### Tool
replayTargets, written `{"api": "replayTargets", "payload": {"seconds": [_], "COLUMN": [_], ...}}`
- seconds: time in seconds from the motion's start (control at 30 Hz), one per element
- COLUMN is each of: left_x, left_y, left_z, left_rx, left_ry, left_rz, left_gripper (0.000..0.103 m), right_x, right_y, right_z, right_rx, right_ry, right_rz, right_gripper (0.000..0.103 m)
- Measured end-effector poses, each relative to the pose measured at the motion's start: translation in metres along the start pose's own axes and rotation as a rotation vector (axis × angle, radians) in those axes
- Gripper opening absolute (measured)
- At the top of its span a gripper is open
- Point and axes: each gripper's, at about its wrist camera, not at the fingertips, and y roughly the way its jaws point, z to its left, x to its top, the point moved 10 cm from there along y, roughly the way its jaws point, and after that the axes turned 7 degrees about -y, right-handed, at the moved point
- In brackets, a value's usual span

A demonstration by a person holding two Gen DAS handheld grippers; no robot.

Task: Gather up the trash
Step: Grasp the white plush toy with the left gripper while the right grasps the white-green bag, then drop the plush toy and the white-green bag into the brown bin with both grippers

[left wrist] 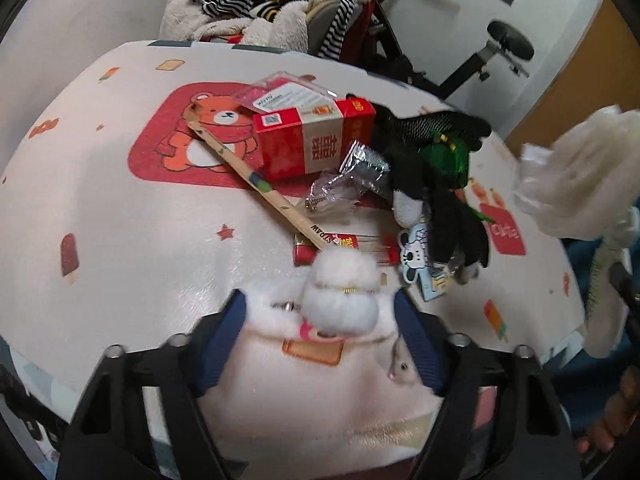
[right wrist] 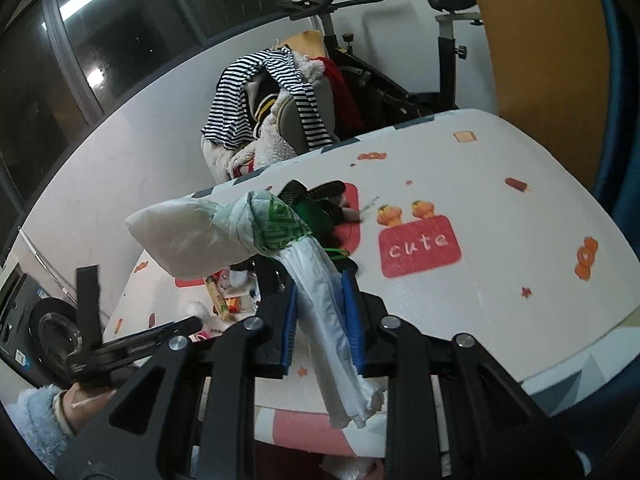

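My left gripper point(left wrist: 320, 312) is open low over the table, its blue pads on either side of a white fluffy pom-pom charm point(left wrist: 342, 292) that lies on the cloth. Beyond it lie a paper straw sleeve point(left wrist: 256, 178), a red lighter-like tube point(left wrist: 344, 246), crumpled clear and silver wrappers point(left wrist: 348, 180) and a red box point(left wrist: 316, 140). My right gripper point(right wrist: 320, 300) is shut on a rolled white plastic bag with green print point(right wrist: 256, 232) and holds it above the table's right part; the bag also shows in the left wrist view point(left wrist: 576, 176).
A black plush toy with a green ribbon point(left wrist: 436, 168) lies right of the box, with a cartoon tag point(left wrist: 420, 256) beside it. A chair heaped with striped clothes point(right wrist: 272, 108) and an exercise bike point(right wrist: 400, 48) stand behind the patterned table point(right wrist: 500, 200).
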Motion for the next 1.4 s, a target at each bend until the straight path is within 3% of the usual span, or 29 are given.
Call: {"api": "replayTargets", "payload": {"seconds": [0.03, 0.23, 0.57, 0.77, 0.87, 1.1, 1.33, 1.4], "left_x": [-0.001, -0.005, -0.032, -0.047, -0.054, -0.069, -0.077, -0.079], "left_y": [0.003, -0.03, -0.109, -0.144, -0.154, -0.164, -0.169, -0.169], "left_z": [-0.001, -0.004, 0.029, 0.054, 0.062, 0.068, 0.057, 0.052], "left_rx": [-0.005, -0.064, -0.032, -0.019, -0.011, -0.031, -0.06, -0.067], "left_ry": [0.018, 0.047, 0.062, 0.0, -0.01, -0.021, 0.009, 0.023], "left_rz": [0.013, -0.022, -0.109, -0.157, -0.172, -0.175, -0.171, -0.168], "left_gripper": [0.03, 0.031, 0.031, 0.031, 0.031, 0.031, 0.031, 0.031], "right_x": [-0.001, -0.009, -0.045, -0.09, -0.124, -0.187, -0.21, -0.213], "right_y": [0.0, -0.006, -0.007, -0.009, -0.008, 0.005, 0.017, 0.02], "right_z": [-0.002, -0.006, 0.026, 0.056, 0.07, 0.079, 0.072, 0.07], "right_rx": [0.001, 0.027, 0.142, 0.192, 0.206, 0.172, 0.147, 0.138], "right_ry": [0.009, 0.034, 0.014, -0.073, -0.118, -0.173, -0.08, -0.055], "right_rz": [0.002, 0.019, 0.14, 0.281, 0.4, 0.633, 0.712, 0.718], "right_gripper": [0.025, 0.025, 0.025, 0.025, 0.025, 0.025, 0.026, 0.034]}}
